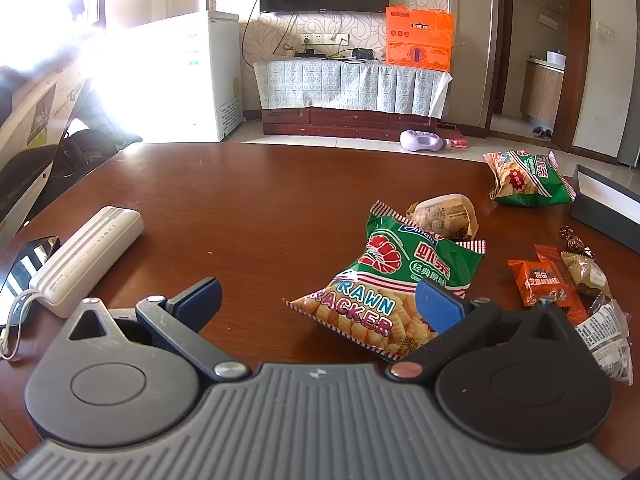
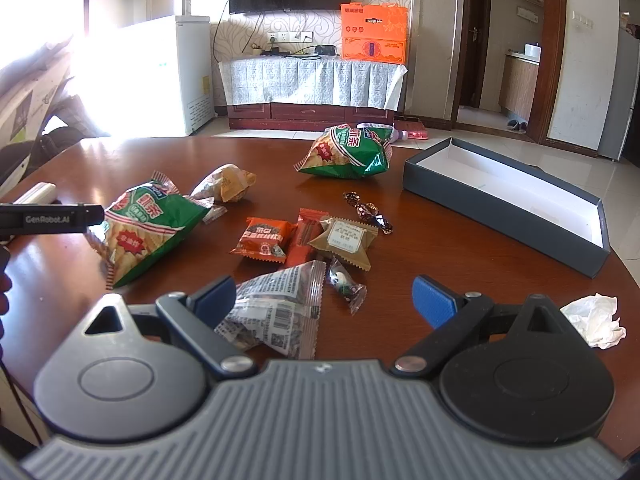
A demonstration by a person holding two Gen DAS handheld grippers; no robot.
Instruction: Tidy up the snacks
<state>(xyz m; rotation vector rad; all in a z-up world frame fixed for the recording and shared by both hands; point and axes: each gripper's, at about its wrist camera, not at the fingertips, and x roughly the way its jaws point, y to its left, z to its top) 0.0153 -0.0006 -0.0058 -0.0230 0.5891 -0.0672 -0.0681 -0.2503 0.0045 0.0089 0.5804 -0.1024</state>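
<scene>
Snacks lie scattered on a round brown table (image 1: 240,200). A green prawn cracker bag (image 1: 380,280) lies just ahead of my open left gripper (image 1: 320,300), its right fingertip over the bag's edge; the same bag shows in the right wrist view (image 2: 148,228). A second green bag (image 2: 346,154) lies farther back. Small packets lie in the middle: an orange one (image 2: 264,240), a tan one (image 2: 346,242), a clear printed one (image 2: 276,308) by my open right gripper (image 2: 324,300). An open dark box (image 2: 508,204) with a white inside stands at the right.
A white power bank (image 1: 88,256) and a phone (image 1: 24,268) lie at the table's left. A crumpled tissue (image 2: 594,320) lies at the right edge. The left gripper's body (image 2: 48,218) shows at the left of the right wrist view. A TV cabinet stands beyond.
</scene>
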